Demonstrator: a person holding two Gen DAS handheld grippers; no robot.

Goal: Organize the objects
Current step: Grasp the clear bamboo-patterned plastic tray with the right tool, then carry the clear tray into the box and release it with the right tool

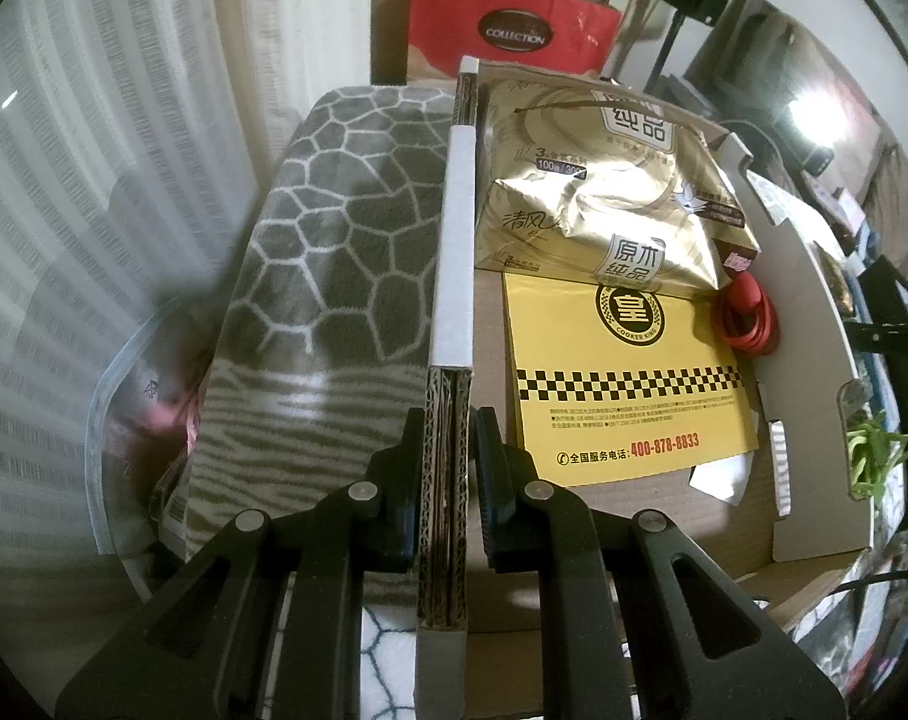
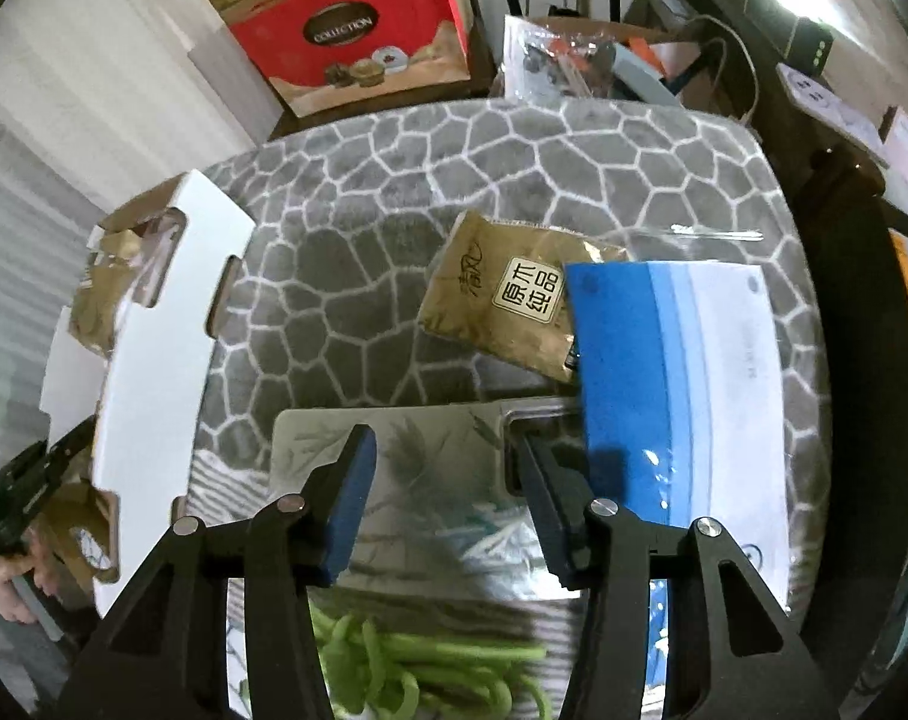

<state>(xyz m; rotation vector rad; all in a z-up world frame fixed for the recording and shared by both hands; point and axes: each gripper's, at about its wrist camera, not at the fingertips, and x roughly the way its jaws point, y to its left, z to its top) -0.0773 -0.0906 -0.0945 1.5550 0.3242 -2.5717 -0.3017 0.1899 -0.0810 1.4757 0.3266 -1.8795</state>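
My left gripper (image 1: 448,420) is shut on the corrugated side wall (image 1: 454,240) of a white-faced cardboard box. Inside the box lie gold tissue packs (image 1: 604,180), a yellow card (image 1: 628,372) and red rubber bands (image 1: 748,318). My right gripper (image 2: 442,450) is open, pointing down over a silvery bamboo-print packet (image 2: 430,480) that lies flat on the grey patterned mat (image 2: 514,168); its fingers straddle the packet without pressing it. A blue-and-white package (image 2: 664,390) overlaps the packet's right end. A single gold tissue pack (image 2: 508,294) lies just beyond. Green bands (image 2: 430,666) lie under the gripper body.
The box (image 2: 154,330) stands at the mat's left edge, with a hand (image 2: 10,594) beside it. A red gift box (image 2: 358,30) and cluttered shelves stand behind the mat. A clear plastic bag (image 1: 136,408) lies left of the mat (image 1: 346,228), by the curtain.
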